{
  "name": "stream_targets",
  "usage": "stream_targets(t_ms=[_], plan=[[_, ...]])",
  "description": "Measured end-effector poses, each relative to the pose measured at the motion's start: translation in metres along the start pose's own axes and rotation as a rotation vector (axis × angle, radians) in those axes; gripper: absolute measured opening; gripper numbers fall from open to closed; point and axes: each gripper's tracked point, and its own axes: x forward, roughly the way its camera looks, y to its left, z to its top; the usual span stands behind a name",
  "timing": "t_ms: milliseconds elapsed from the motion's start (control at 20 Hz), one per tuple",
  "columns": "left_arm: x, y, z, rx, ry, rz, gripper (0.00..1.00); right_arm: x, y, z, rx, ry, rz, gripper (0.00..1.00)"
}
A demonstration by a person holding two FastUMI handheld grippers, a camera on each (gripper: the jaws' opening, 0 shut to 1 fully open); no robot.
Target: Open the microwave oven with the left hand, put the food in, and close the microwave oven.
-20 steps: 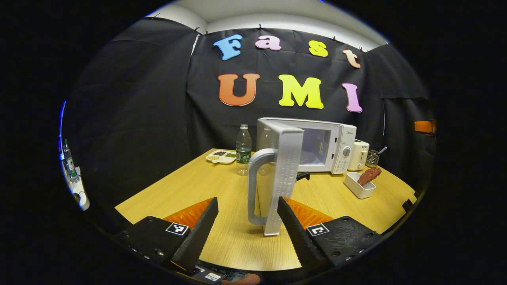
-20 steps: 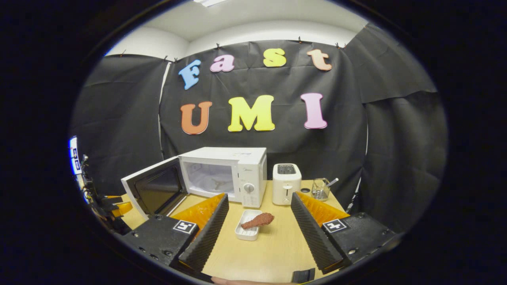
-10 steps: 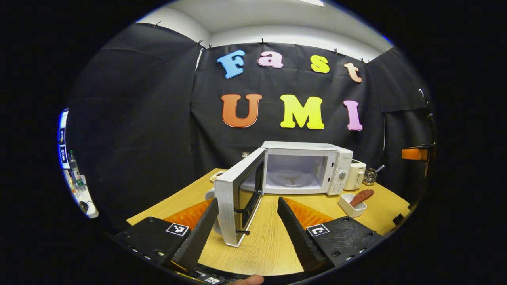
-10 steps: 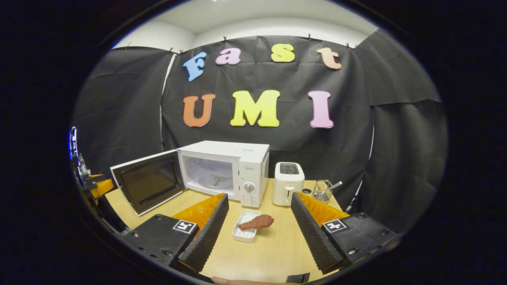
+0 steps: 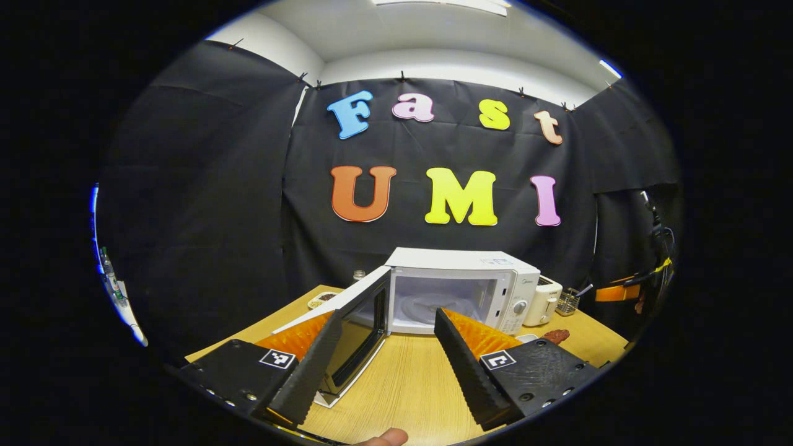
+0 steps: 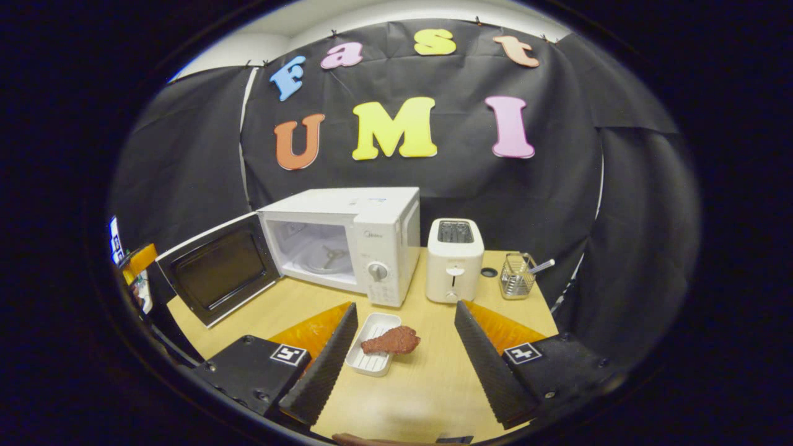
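1. Wood tabletop fills the booth, with black cloth behind.
2. Microwave door hangs wide open at the left.
3. White microwave oven stands beside a toaster and a wire basket.
4. Food lies in a small white tray, near the right gripper.
5. Both the left gripper and the right one have their jaws spread wide, holding nothing.

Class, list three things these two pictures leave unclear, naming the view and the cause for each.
1. Food in the left gripper view: partly hidden behind the left gripper.
2. Small tray in the left gripper view: mostly hidden behind the open microwave door; contents too small.
3. Wire basket in the right gripper view: too small to name the utensil inside.
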Motion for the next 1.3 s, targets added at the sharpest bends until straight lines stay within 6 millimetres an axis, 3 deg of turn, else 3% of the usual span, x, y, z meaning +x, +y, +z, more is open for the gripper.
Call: stream_targets(t_ms=[200,350,400,450,500,550,650,700,850,900,950,1300], plan=[[0.016,-0.020,0.009,0.044,-0.003,-0.015,0.93,0.042,-0.010,-0.033,0.084,0.172,0.070,0.97],[0.023,-0.035,0.019,0.054,-0.021,-0.022,0.92,0.072,-0.007,-0.054,0.191,0.282,0.163,0.92],[0.025,-0.041,0.020,0.049,-0.022,-0.033,0.92,0.080,-0.006,-0.062,0.224,0.314,0.191,0.76],[0.026,-0.047,0.021,0.046,-0.023,-0.042,0.92,0.088,-0.006,-0.067,0.250,0.342,0.209,0.86],[0.027,-0.051,0.022,0.045,-0.026,-0.048,0.92,0.094,-0.006,-0.074,0.275,0.367,0.224,0.83],[0.028,-0.055,0.023,0.045,-0.028,-0.050,0.92,0.100,-0.005,-0.080,0.297,0.390,0.246,0.70],[0.033,-0.062,0.025,0.045,-0.041,-0.061,0.92,0.108,-0.002,-0.091,0.345,0.429,0.293,0.65],[0.037,-0.067,0.024,0.047,-0.036,-0.074,0.92,0.110,0.001,-0.096,0.380,0.448,0.325,0.75],[0.042,-0.072,0.012,0.060,0.000,-0.076,0.93,0.110,0.011,-0.103,0.514,0.506,0.433,0.29],[0.042,-0.074,0.013,0.069,0.001,-0.078,0.93,0.111,0.009,-0.104,0.535,0.505,0.444,0.17],[0.041,-0.076,0.012,0.078,0.004,-0.081,0.93,0.113,0.008,-0.105,0.524,0.498,0.448,0.13],[0.031,-0.077,0.016,0.089,-0.019,-0.100,0.93,0.077,0.004,-0.072,0.315,0.339,0.355,0.11]])
